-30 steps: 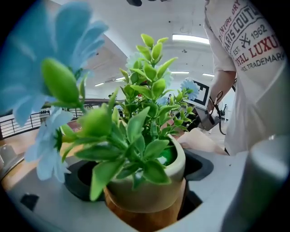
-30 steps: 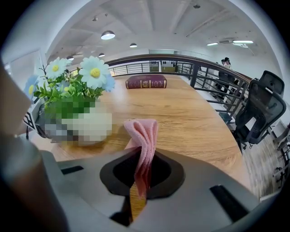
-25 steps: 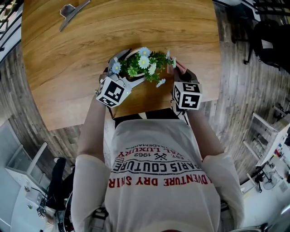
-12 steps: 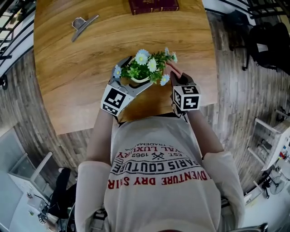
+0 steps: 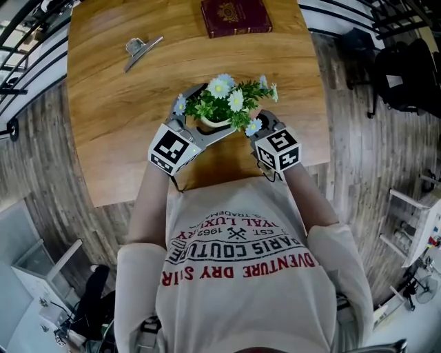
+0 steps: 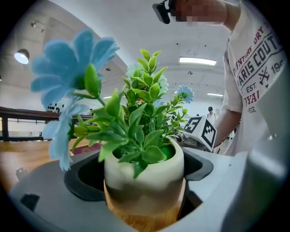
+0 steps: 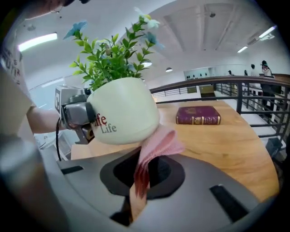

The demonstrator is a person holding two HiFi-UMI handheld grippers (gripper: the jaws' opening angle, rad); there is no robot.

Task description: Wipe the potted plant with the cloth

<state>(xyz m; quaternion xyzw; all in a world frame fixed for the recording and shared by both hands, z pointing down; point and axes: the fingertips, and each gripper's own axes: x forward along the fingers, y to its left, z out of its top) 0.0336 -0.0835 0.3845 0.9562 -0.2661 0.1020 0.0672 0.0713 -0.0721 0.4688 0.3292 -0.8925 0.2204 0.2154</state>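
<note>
The potted plant (image 5: pixel 224 103) is a cream pot (image 7: pixel 122 111) of green leaves with white and blue flowers, at the table's near edge. My left gripper (image 5: pixel 205 114) is shut on the pot (image 6: pixel 142 181), one jaw on each side. In the right gripper view the pot leans, with its lettering facing the camera. My right gripper (image 7: pixel 145 176) is shut on a folded pink cloth (image 7: pixel 156 145), whose upper end presses against the pot's lower side. From the head view the right gripper (image 5: pixel 260 124) sits just right of the plant and the flowers hide the cloth.
A dark red book (image 5: pixel 235 15) lies at the far edge of the wooden table (image 5: pixel 110 117); the same book (image 7: pixel 198 115) is beyond the pot. A metal clip (image 5: pixel 141 49) lies at the far left. Railings and wood floor surround the table.
The right gripper has moved in closer to the pot, so the cloth is under the flowers now. The head view has tilted, bringing the book into sight. The left gripper keeps its hold.
</note>
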